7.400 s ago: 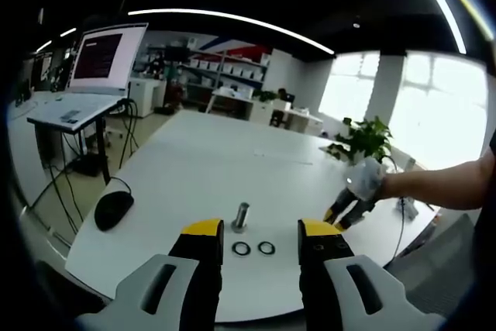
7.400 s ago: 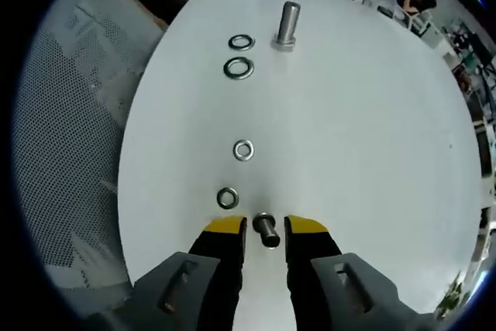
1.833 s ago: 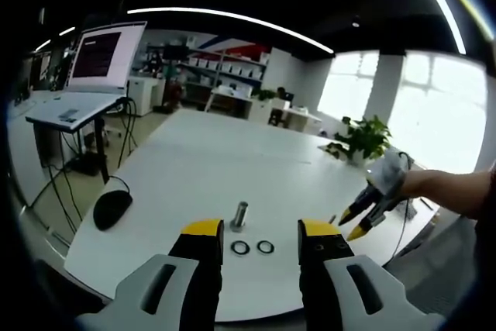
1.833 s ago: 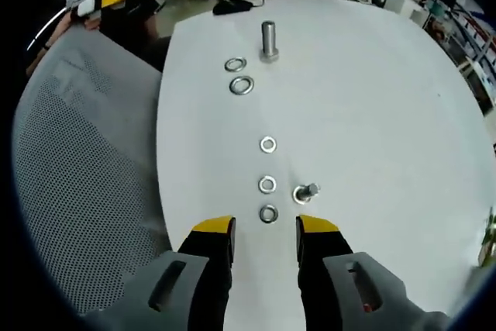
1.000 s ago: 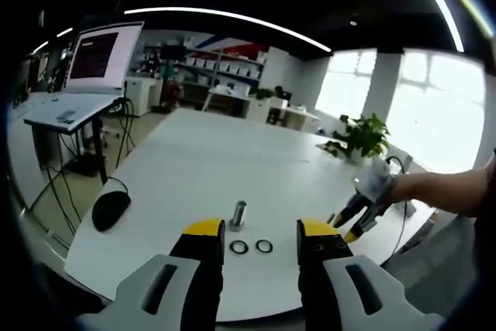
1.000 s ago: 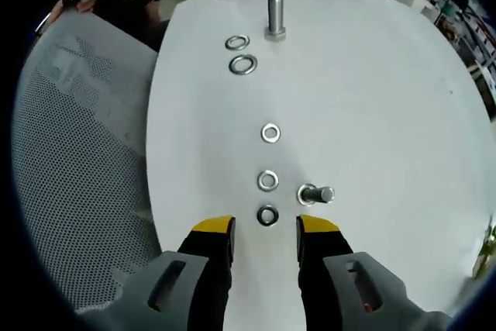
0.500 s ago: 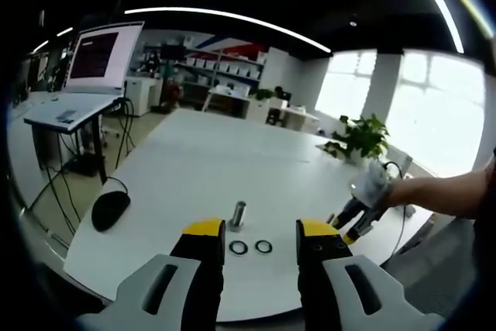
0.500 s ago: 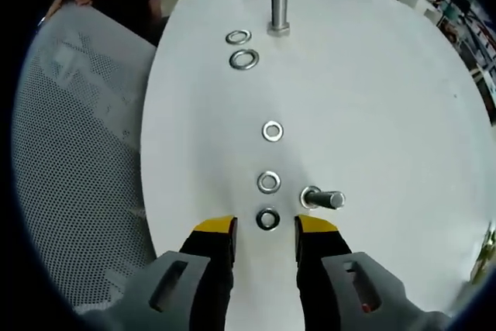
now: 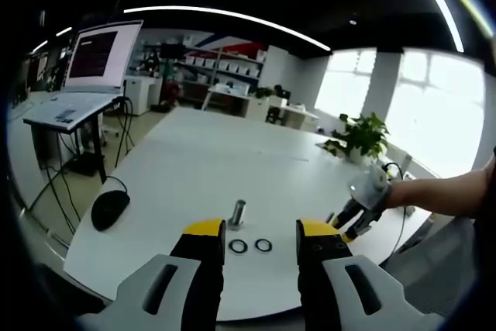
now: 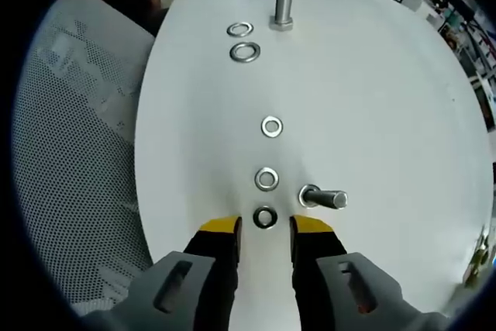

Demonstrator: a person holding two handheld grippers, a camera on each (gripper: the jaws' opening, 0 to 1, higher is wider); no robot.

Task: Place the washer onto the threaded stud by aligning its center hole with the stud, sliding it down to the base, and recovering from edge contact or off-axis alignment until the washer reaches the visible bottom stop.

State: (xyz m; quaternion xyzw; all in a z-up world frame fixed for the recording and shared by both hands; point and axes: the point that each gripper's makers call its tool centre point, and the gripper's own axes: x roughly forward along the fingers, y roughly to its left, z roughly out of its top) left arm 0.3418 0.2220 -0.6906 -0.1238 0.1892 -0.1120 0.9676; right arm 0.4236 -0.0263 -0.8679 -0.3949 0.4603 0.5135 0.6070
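A: What is changing?
B: The right tool (image 10: 264,227) is closing in on the nearest washer (image 10: 265,217), jaws parted, gripping nothing; the washer is lying flat on the table (image 10: 372,106); pickup looks imminent.
A: And the left tool (image 9: 252,232)?
B: Hovering open, empty; the upright stud (image 9: 237,214) is standing beyond it.

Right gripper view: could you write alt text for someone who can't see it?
The right gripper, jaws open, hovers around a dark washer on a white table. Beside it lies a small bolt on its side; four more washers and an upright stud lie beyond.
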